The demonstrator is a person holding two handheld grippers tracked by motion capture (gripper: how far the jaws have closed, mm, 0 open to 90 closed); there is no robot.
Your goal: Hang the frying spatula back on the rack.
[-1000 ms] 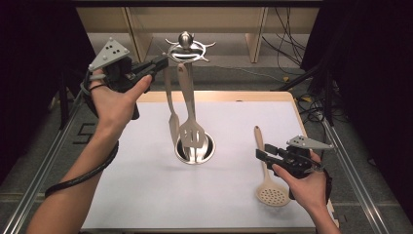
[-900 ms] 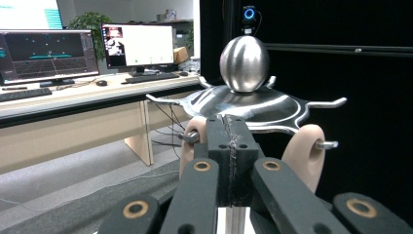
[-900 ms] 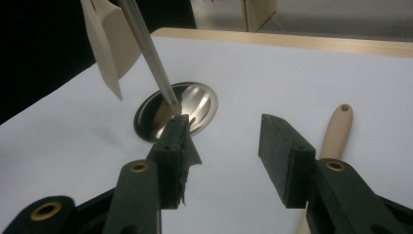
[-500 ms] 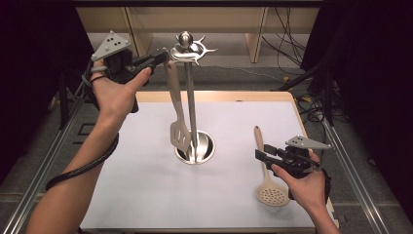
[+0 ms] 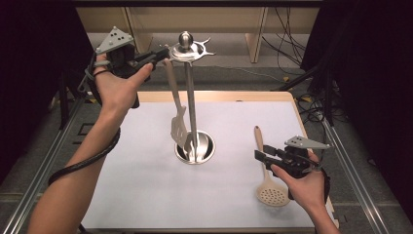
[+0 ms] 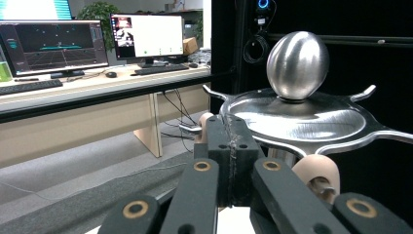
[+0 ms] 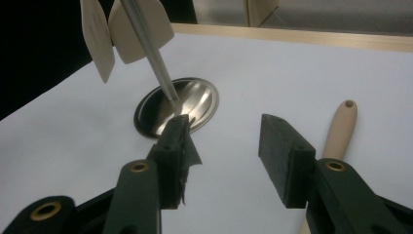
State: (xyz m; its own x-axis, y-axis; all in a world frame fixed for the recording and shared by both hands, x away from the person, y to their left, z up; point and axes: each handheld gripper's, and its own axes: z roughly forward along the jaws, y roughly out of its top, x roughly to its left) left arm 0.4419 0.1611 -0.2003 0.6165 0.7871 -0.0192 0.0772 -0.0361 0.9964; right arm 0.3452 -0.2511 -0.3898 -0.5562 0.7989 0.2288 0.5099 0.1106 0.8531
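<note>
Left tongs (image 5: 163, 52) clenched on the slotted spatula's (image 5: 178, 127) handle at the rack's (image 5: 187, 48) 9 o'clock; right tongs (image 5: 259, 157) released beside the skimmer (image 5: 272, 194) on the bench (image 5: 146, 185).

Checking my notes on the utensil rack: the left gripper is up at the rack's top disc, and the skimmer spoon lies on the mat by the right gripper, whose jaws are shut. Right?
Not quite: the right gripper has its jaws open, with a clear gap between them in the right gripper view. The rest holds: the left gripper is at the rack's top disc, and the skimmer spoon lies on the mat beside the right gripper.
</note>
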